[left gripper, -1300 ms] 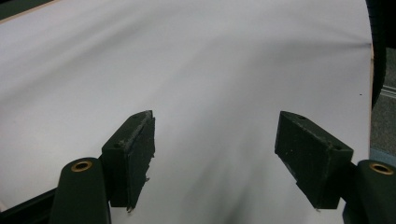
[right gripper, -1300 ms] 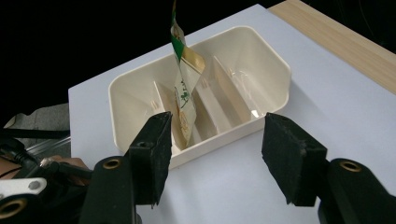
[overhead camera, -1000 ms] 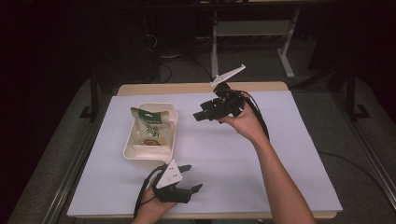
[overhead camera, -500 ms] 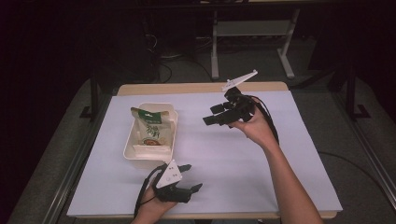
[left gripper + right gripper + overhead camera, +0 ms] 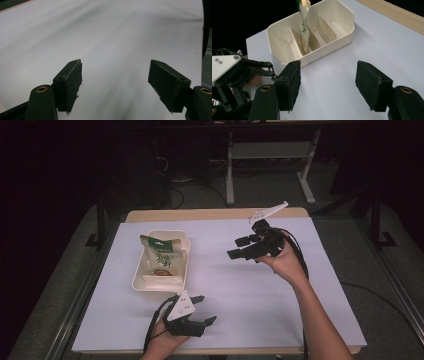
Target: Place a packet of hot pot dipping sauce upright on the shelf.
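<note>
A cream divided tray point(image 5: 144, 287) sits left of centre on the white table cover. A green and white pouch point(image 5: 160, 259) stands tilted inside the tray point(image 5: 337, 35), and in the right gripper view the pouch point(image 5: 303, 27) leans against a divider. My right gripper point(image 5: 235, 247) hovers to the right of the tray and points at it. Its jaws have just been opening, and the right gripper point(image 5: 328, 80) is open with nothing between its pads. My left gripper point(image 5: 206, 309) rests near the front edge, below the tray. The left gripper point(image 5: 115, 75) is open over bare cover.
The white cover point(image 5: 260, 295) spans most of the table, with a wooden strip point(image 5: 210, 213) along the far edge. A metal stand point(image 5: 230, 165) and cables sit on the dark floor behind. Black cables trail from both grippers.
My right hand has carried its gripper to the right, farther from the tray, and slightly lower. The left hand has stayed in place.
</note>
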A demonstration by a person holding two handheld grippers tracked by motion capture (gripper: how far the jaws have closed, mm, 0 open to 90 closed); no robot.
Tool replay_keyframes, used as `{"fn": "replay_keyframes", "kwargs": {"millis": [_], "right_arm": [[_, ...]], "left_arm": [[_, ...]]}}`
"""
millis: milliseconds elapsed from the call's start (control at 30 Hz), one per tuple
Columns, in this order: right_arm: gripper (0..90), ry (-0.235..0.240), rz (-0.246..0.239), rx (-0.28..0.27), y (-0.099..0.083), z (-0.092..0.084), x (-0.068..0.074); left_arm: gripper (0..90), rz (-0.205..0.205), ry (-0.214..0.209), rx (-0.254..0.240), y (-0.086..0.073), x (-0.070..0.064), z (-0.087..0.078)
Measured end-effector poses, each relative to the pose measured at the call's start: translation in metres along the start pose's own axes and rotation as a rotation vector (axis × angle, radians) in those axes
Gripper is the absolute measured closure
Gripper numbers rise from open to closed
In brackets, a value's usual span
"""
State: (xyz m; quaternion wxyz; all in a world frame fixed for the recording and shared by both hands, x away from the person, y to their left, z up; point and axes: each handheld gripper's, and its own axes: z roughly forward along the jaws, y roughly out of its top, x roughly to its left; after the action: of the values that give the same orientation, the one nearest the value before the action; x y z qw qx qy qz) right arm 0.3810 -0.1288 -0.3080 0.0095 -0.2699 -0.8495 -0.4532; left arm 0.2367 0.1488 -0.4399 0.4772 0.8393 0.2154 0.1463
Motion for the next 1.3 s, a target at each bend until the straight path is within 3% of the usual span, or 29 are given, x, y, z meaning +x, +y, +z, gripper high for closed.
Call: {"fn": "replay_keyframes", "kwargs": {"millis": [367,1300], "right_arm": [[34.8,-0.001,0.026,-0.010,-0.025,-0.008,-0.004],[34.4,-0.012,0.054,-0.032,-0.079,-0.030,0.004]], "left_arm": [[25.0,-0.006,0.005,0.001,0.000,0.001,0.000],[21.9,-0.018,0.021,-0.011,-0.001,0.001,-0.002]]}}
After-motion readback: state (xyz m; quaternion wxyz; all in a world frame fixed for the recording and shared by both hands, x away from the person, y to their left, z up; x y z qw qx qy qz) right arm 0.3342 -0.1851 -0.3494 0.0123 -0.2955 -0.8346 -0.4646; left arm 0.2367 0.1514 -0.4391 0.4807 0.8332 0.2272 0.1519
